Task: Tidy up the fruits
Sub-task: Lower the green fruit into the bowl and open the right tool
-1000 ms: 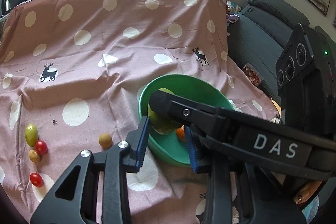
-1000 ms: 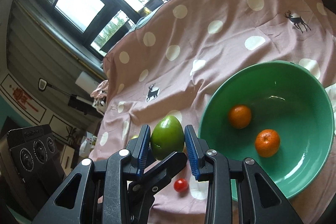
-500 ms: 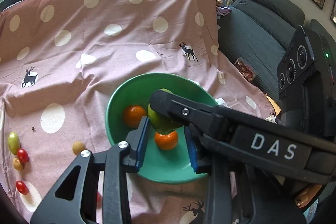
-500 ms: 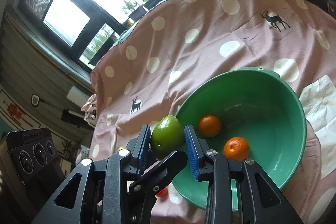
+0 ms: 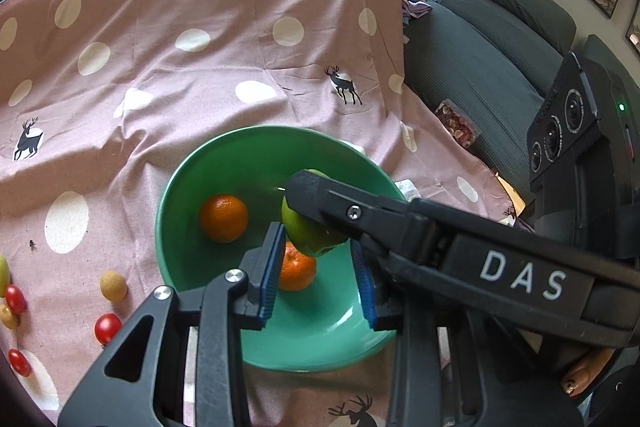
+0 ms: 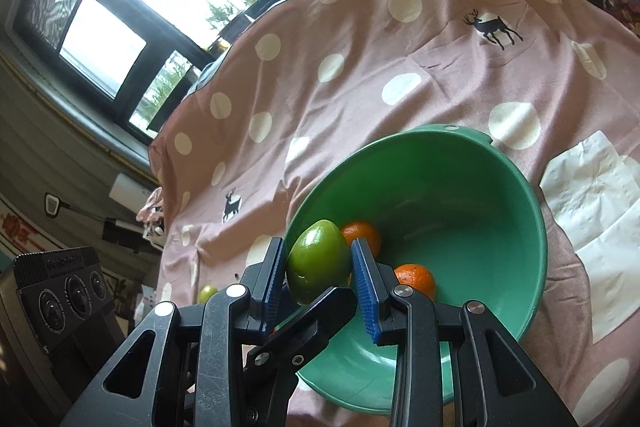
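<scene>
A green mango-like fruit (image 5: 304,231) (image 6: 316,259) hangs over the inside of the green bowl (image 5: 168,195) (image 6: 460,207). My right gripper (image 6: 318,247) is shut on it, blue pads on both flanks. My left gripper (image 5: 317,235) is shut on the same fruit at its pad tips, crossing the right one. In the left wrist view a right finger (image 5: 360,211) lies across the top of the fruit. In the right wrist view a left finger (image 6: 316,315) passes under it. Two oranges (image 5: 223,211) (image 5: 298,269) (image 6: 362,231) (image 6: 416,279) lie in the bowl.
The bowl stands on a pink spotted cloth (image 5: 200,75). Left of it lie cherry tomatoes (image 5: 107,327) (image 5: 15,299) and a tan round fruit (image 5: 113,285). A white tissue (image 6: 592,195) lies right of the bowl. A grey sofa (image 5: 480,67) borders the cloth on the right.
Both grippers carried the green fruit together from beside the bowl's left rim to over its inside. The grip on the fruit stayed the same.
</scene>
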`<state>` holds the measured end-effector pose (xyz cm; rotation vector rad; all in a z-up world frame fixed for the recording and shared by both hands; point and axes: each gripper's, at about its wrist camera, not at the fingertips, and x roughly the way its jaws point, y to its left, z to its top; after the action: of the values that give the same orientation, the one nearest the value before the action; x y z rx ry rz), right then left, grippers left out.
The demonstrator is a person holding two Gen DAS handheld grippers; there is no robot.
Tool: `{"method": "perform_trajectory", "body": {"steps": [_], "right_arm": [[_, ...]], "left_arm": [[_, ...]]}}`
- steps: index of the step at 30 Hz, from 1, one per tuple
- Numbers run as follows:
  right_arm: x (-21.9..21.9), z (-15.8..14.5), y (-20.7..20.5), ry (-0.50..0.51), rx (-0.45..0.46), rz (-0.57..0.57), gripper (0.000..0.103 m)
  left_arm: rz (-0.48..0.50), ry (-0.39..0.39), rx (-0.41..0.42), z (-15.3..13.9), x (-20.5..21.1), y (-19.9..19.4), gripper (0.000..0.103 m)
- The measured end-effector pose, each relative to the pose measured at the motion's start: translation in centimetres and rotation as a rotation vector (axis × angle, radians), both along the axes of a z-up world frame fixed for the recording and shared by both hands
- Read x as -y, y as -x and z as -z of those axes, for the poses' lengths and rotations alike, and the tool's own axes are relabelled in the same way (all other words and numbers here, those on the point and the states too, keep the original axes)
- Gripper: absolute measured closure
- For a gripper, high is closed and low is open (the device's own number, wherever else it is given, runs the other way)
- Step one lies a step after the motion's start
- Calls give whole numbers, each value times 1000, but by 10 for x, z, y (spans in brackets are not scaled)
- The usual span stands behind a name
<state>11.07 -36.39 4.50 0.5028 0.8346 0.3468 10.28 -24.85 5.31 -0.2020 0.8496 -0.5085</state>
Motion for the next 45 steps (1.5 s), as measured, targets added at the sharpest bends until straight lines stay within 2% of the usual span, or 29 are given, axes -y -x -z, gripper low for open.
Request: {"method": "perform_trajectory", "body": {"steps": [18, 45], "right_arm": [[17, 12, -8, 1, -56, 44, 66], [16, 29, -19, 47, -125, 49, 66]], "left_arm": [[17, 22, -55, 16, 13, -12, 70], [19, 45, -124, 36, 16, -23, 70]]}}
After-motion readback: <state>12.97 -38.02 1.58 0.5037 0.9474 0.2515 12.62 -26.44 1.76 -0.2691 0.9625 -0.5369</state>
